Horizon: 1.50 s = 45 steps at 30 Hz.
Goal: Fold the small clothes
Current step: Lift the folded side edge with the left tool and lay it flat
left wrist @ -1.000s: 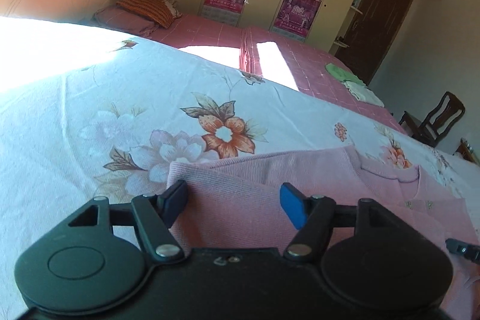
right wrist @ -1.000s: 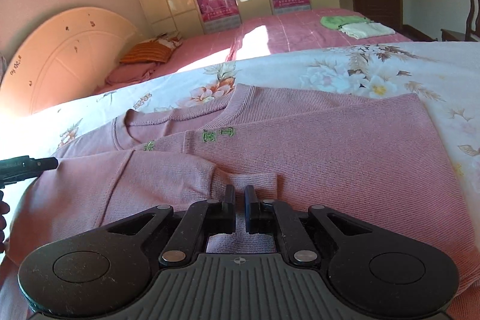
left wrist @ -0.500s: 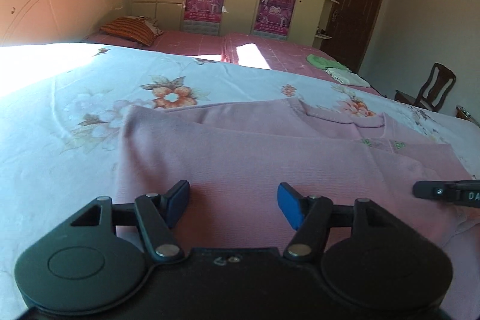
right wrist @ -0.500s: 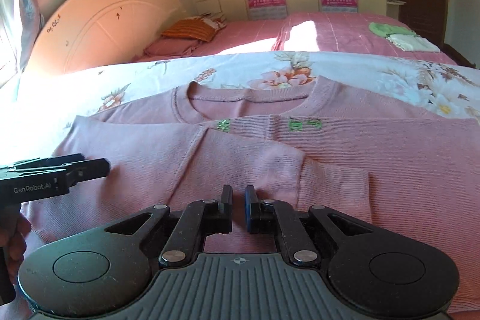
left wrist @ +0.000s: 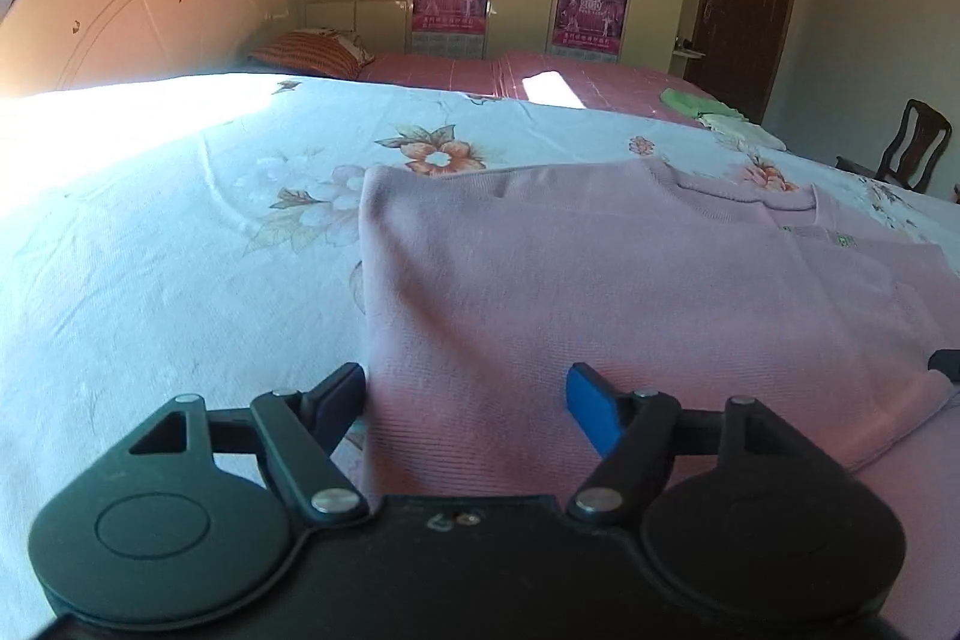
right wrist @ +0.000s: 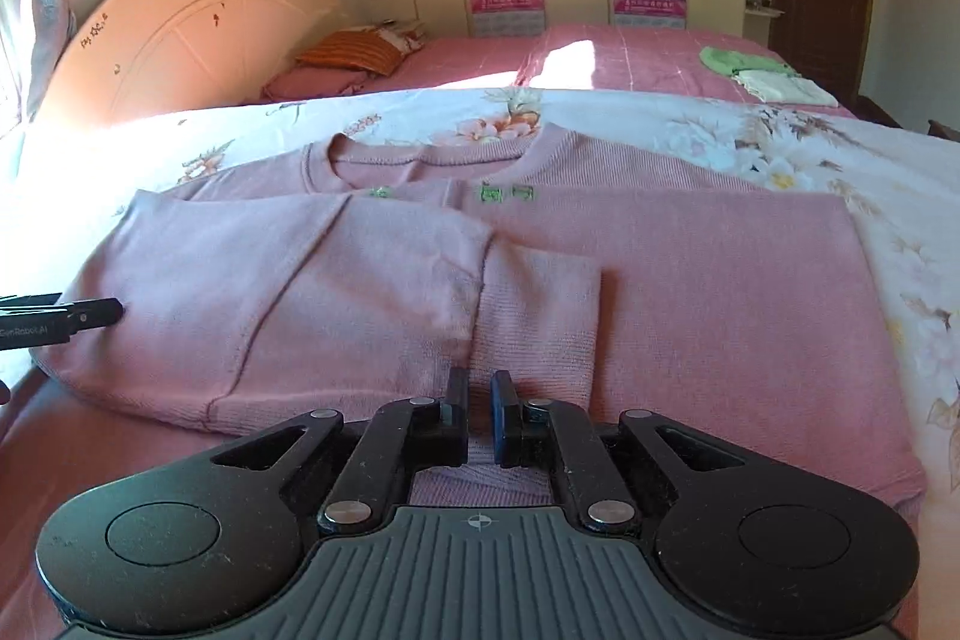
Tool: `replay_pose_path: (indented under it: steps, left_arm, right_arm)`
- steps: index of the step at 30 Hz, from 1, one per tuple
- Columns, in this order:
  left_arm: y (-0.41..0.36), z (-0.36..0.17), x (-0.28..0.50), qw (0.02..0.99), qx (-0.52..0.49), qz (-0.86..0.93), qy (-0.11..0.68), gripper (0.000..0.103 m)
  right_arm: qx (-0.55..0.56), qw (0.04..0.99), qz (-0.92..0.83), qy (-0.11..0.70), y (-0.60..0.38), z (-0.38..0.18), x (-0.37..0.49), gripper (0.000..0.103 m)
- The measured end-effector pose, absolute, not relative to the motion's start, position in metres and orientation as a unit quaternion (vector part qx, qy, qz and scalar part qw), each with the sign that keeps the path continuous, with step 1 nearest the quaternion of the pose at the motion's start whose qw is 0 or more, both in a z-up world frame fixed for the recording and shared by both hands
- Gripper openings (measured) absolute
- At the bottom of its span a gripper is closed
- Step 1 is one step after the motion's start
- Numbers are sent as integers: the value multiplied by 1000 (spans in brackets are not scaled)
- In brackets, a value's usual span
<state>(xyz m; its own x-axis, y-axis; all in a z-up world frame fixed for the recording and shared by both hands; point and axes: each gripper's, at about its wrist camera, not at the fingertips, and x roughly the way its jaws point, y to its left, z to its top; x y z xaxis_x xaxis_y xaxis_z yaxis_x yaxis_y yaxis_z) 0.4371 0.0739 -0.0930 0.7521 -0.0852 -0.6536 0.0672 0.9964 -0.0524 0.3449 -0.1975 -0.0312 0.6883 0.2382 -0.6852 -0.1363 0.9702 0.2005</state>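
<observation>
Your bed (right wrist: 690, 64) carries a floral sheet (left wrist: 180, 250) across mid-frame; the pink sweater (right wrist: 690, 292) lies flat on it, lower centre.

A sweater (right wrist: 660, 292) lies flat on the quilt (left wrist: 150, 250) near the bed's front edge, collar toward the far side, one sleeve (right wrist: 534, 316) folded across its body. Behind, a pillow (right wrist: 354, 52) sits by the headboard (right wrist: 198, 34); folded cloths (right wrist: 762, 73) lie at the far right edge.
</observation>
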Motion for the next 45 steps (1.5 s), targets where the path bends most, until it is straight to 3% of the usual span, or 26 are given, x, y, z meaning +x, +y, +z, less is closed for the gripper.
replay_pose_path:
  steps: [3, 4, 5, 7, 11, 16, 20, 22, 24, 28, 32, 35, 45]
  left_arm:
    - [54, -77, 418, 949, -5, -61, 311, 71]
    - [44, -73, 414, 951, 0, -71, 302, 73]
    - [37, -72, 412, 951, 1, -77, 301, 73]
    - [21, -76, 413, 945, 1, -99, 313, 75]
    - [12, -89, 410, 941, 55, -78, 325, 74]
    - [55, -69, 385, 960, 45, 6, 276, 74]
    - [52, -57, 380, 966, 34, -54, 250, 74]
    - [41, -64, 392, 958, 23, -95, 270, 76]
    - [39, -89, 412, 942, 16, -73, 327, 76]
    - [51, -88, 403, 942, -5, -52, 330, 74]
    - [55, -91, 388, 940, 29, -63, 333, 80]
    - [58, -98, 391, 937, 25, -76, 341, 81]
    - [51, -82, 371, 931, 51, -71, 353, 82]
  right_arm:
    - [59, 926, 98, 359, -191, -14, 336, 9]
    - [54, 928, 104, 354, -185, -11, 334, 20]
    - [47, 929, 110, 349, -179, -9, 331, 40]
    - [34, 926, 122, 354, -167, -16, 328, 49]
    - [19, 921, 108, 374, -161, -33, 330, 46]
    - [44, 930, 93, 354, -182, -16, 322, 46]
    - [71, 936, 83, 335, -192, -10, 321, 45]
    - [67, 933, 87, 342, -185, -13, 326, 34]
    - [55, 921, 80, 377, -180, -27, 332, 31]
    - [43, 920, 78, 381, -179, -24, 331, 31]
    - [50, 933, 91, 344, -178, -11, 318, 31]
    - [44, 914, 84, 394, -169, -33, 330, 31]
    - [55, 921, 46, 382, -189, -5, 288, 32]
